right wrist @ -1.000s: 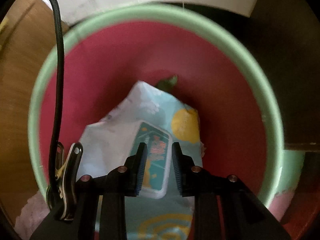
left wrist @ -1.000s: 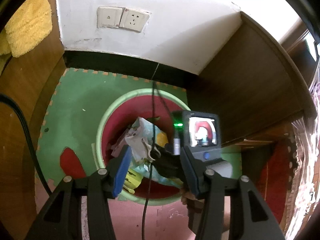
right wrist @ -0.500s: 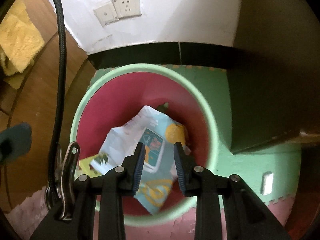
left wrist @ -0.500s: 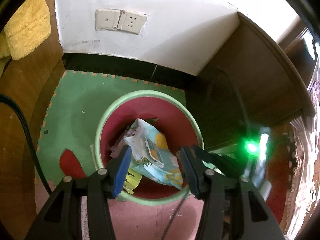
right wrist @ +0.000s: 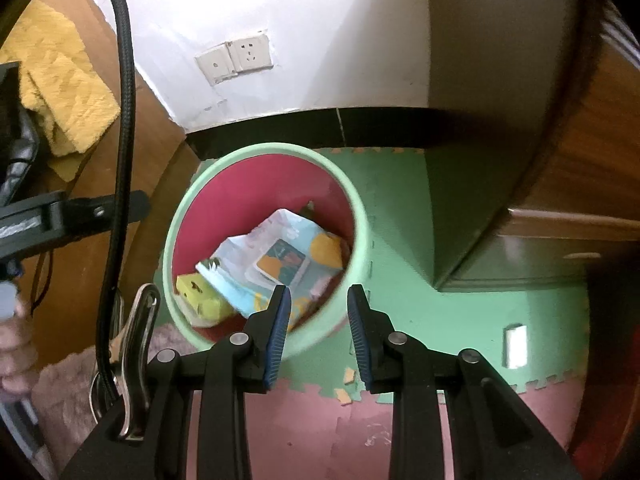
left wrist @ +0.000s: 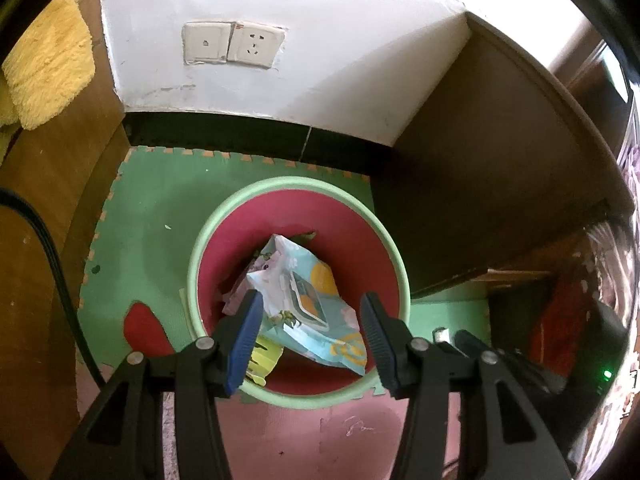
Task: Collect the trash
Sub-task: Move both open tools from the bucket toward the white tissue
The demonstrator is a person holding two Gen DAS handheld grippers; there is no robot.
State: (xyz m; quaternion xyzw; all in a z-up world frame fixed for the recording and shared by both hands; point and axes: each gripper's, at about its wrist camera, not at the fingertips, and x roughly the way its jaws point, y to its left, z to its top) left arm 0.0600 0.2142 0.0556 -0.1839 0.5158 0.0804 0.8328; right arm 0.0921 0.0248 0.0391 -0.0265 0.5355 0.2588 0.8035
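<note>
Two pairs of tongs hang above a green-rimmed trash bin [left wrist: 298, 292] with a red interior, standing on green and pink foam floor mats [left wrist: 152, 216] below wall sockets [left wrist: 234, 44]. The left tongs [left wrist: 310, 344] and right tongs [right wrist: 318, 334] both gape apart, gripping nothing. A pale blue wet-wipes pack [left wrist: 308, 296] lies inside the bin atop a yellow wrapper [right wrist: 200, 294].

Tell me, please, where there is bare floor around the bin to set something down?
The green mat lies bare between the bin and the black skirting. The pink mat in front of the bin is also free. Inside the bin it is crowded: a blue packet and a yellow wrapper fill it.
</note>
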